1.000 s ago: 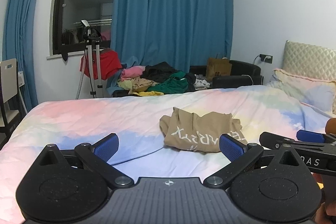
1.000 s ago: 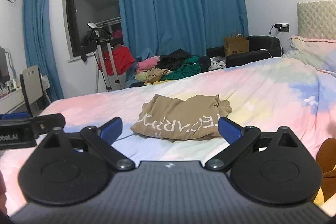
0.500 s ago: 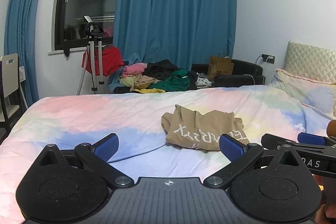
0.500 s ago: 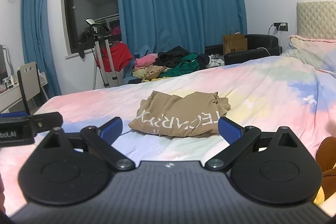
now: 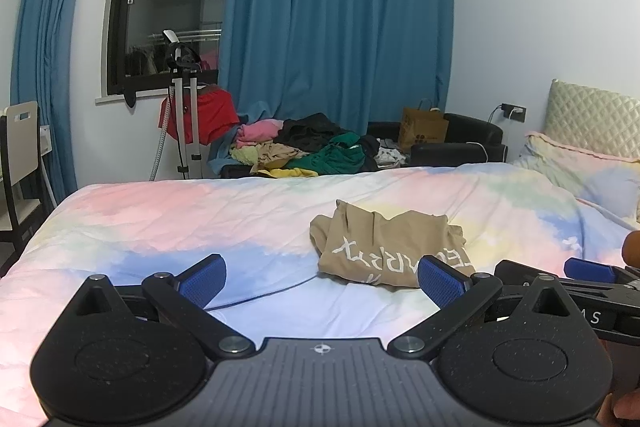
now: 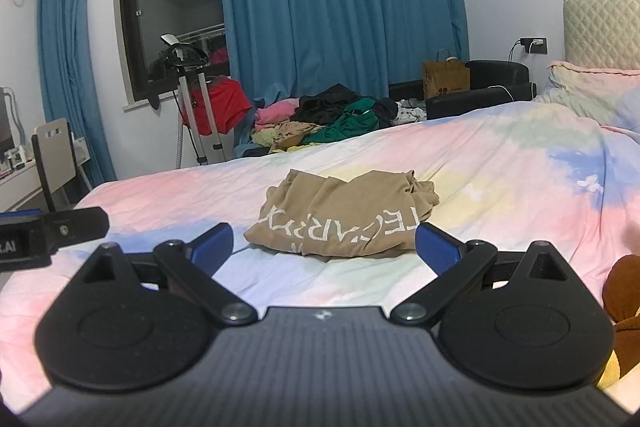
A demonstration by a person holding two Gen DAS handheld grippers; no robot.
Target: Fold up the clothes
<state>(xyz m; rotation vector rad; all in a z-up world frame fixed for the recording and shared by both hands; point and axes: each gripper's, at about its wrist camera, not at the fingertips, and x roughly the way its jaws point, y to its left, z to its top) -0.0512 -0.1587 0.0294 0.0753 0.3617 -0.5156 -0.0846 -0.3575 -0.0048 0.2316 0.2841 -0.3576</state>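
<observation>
both grippers level, jaws wide, facing tan shirt (image 6: 344, 215)

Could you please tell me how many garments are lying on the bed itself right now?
1: the tan shirt with white lettering, bunched mid-bed, ahead of both open tongs. More clothes are heaped beyond the bed; the near bed surface is hidden.
</observation>
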